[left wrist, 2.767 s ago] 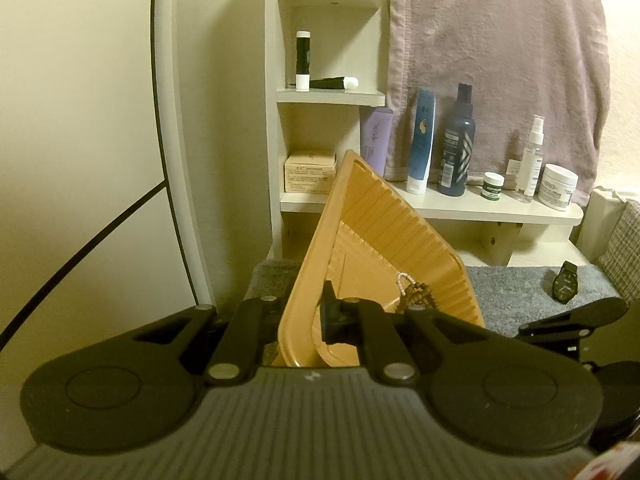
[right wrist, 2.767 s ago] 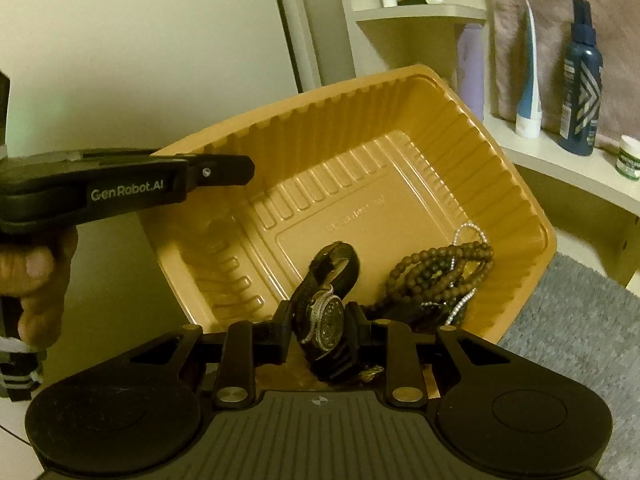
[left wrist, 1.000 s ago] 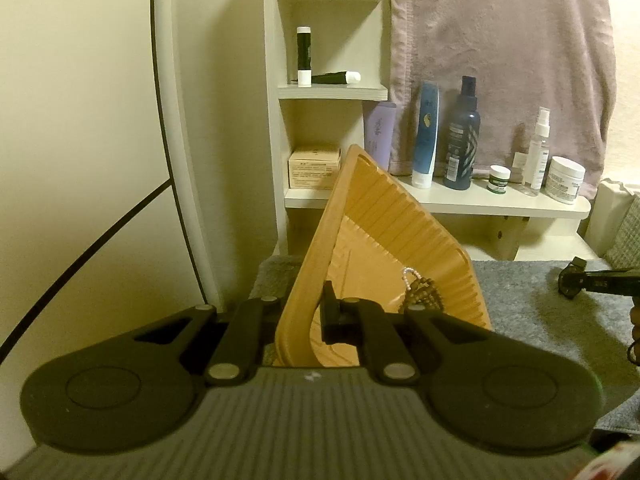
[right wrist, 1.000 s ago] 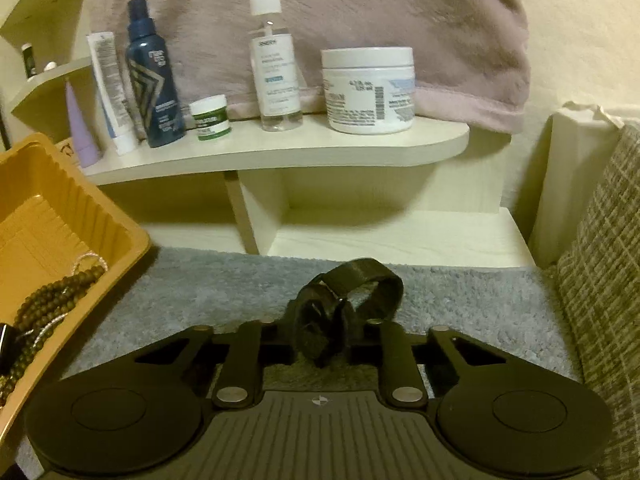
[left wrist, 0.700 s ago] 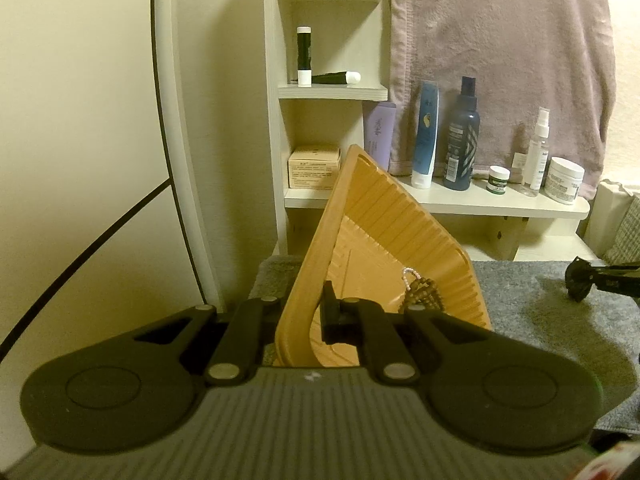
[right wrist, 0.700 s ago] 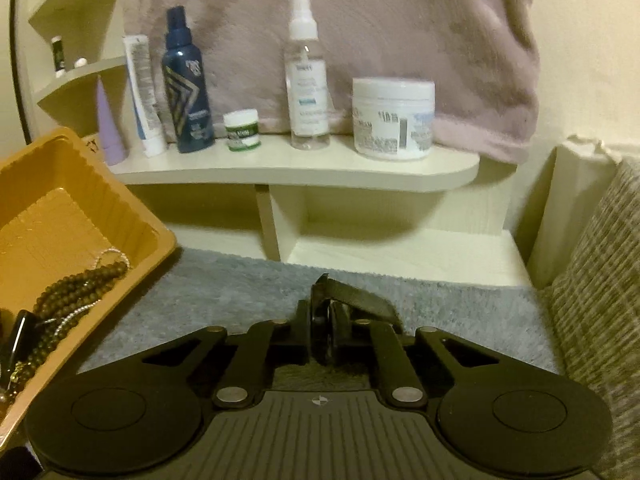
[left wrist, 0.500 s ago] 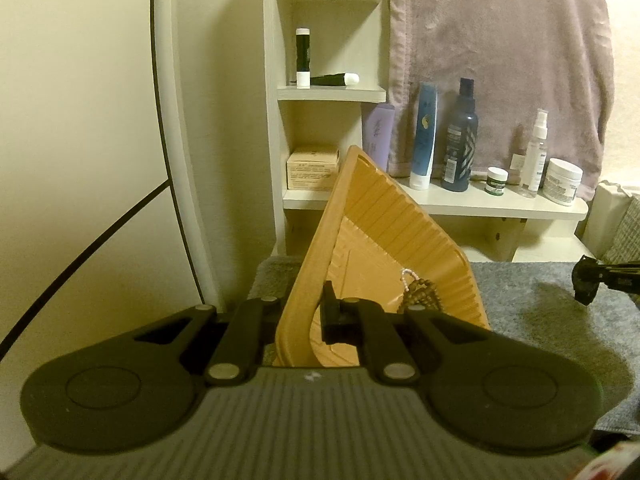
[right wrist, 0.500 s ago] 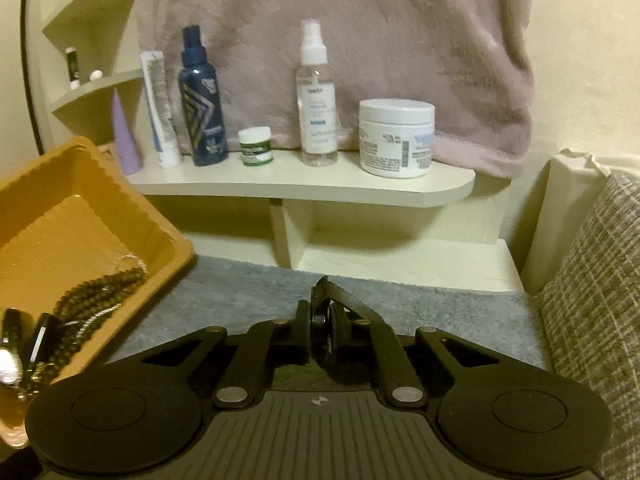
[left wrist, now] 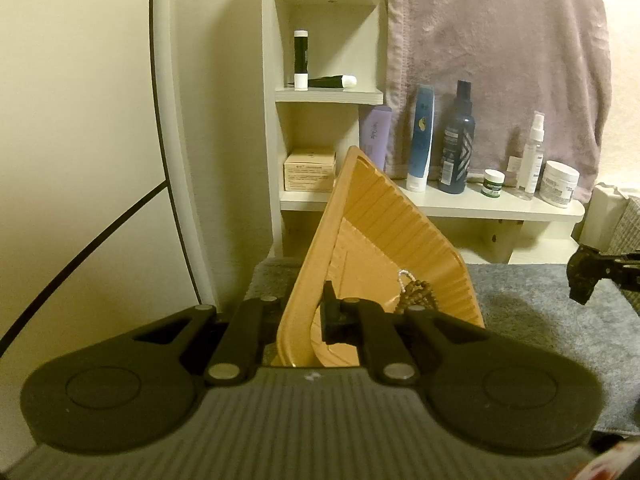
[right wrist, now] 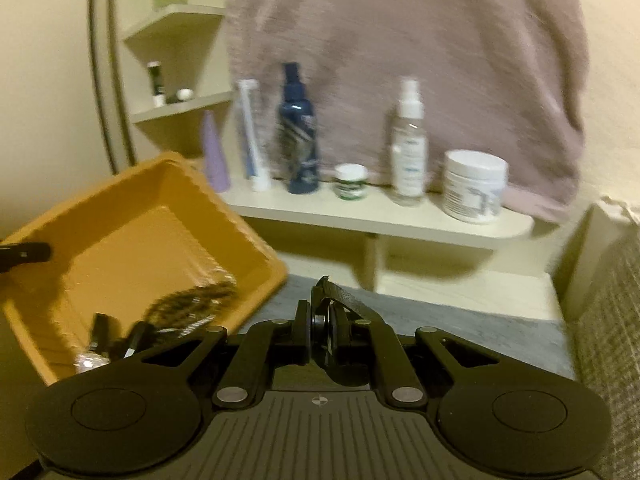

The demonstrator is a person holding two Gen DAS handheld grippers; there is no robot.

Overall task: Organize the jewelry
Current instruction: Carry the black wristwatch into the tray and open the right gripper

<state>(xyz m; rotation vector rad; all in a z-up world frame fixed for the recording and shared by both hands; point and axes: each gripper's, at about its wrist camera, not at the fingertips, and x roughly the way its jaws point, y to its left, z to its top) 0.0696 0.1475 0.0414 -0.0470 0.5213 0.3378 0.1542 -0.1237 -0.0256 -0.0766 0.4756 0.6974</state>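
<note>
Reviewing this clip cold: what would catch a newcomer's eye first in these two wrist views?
First the orange tray, tipped up on the grey mat with the left gripper clamped on its rim and bead bracelets slid into its low corner. Next the right gripper, shut on a black watch beside the tray. Behind stands a shelf of bottles and jars under a hanging towel.

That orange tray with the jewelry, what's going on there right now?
The left gripper is clamped on the rim of the orange tray, holding it tilted over the grey mat. A bead bracelet and a watch lie in it. The right gripper is shut on a black watch and carries it above the mat, beside the tray.
</note>
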